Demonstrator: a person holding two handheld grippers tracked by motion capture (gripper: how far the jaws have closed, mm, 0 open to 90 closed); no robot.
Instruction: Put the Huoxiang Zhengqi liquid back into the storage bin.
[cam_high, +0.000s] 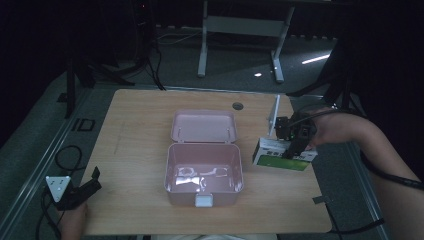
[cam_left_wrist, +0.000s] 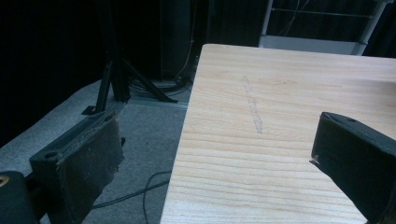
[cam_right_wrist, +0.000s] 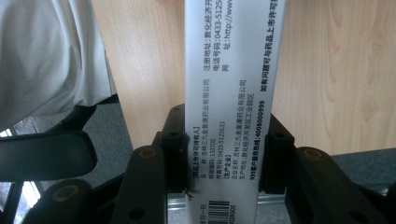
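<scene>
Clamping the medicine box (cam_high: 284, 155) across its narrow width, right gripper (cam_high: 295, 145) sits just right of the open pink case (cam_high: 204, 172); left gripper (cam_high: 80, 192) gapes empty, farther off.

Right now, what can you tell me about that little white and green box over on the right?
The small box is a flat cardboard carton, white with a green band along its near side and black Chinese print plus a barcode on its white panel. It looks closed. It sits at the right edge of the wooden table, beside the open pink case and apart from it. The right gripper has its jaws closed on the box's two sides.
</scene>
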